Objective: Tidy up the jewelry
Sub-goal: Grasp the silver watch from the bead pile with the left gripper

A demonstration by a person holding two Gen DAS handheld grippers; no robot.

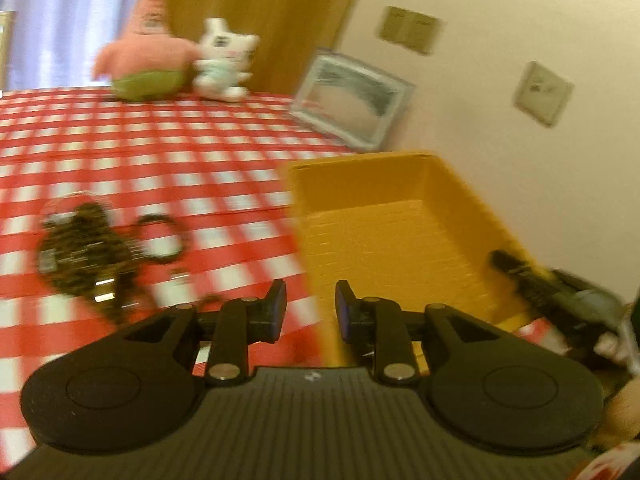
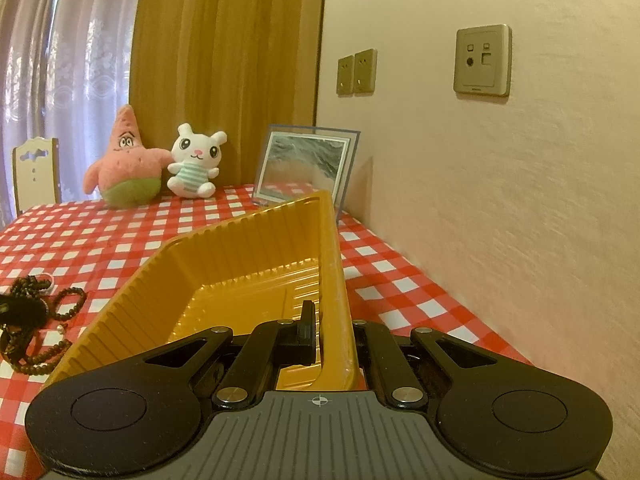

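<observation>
A yellow ribbed plastic tray (image 1: 400, 176) stands on the red-and-white checked tablecloth, with nothing showing inside it. My left gripper (image 1: 311, 304) hovers at the tray's near left corner, open, with nothing between its blue pads. Left of it lies a blurred pile of dark bead jewelry (image 1: 86, 252) with a bead loop (image 1: 160, 236) beside it. My right gripper (image 2: 332, 328) is shut on the tray's (image 2: 224, 256) near right wall, one finger inside and one outside. The same jewelry pile (image 2: 28, 320) lies left of the tray. In the left wrist view the right gripper (image 1: 516, 268) shows at the tray's right rim.
A pink star plush (image 2: 124, 160) and a white bunny plush (image 2: 194, 160) sit at the table's far side. A framed picture (image 2: 306, 164) leans by the wall behind the tray. The wall with sockets (image 2: 482, 60) runs close along the right. A chair back (image 2: 36, 172) stands far left.
</observation>
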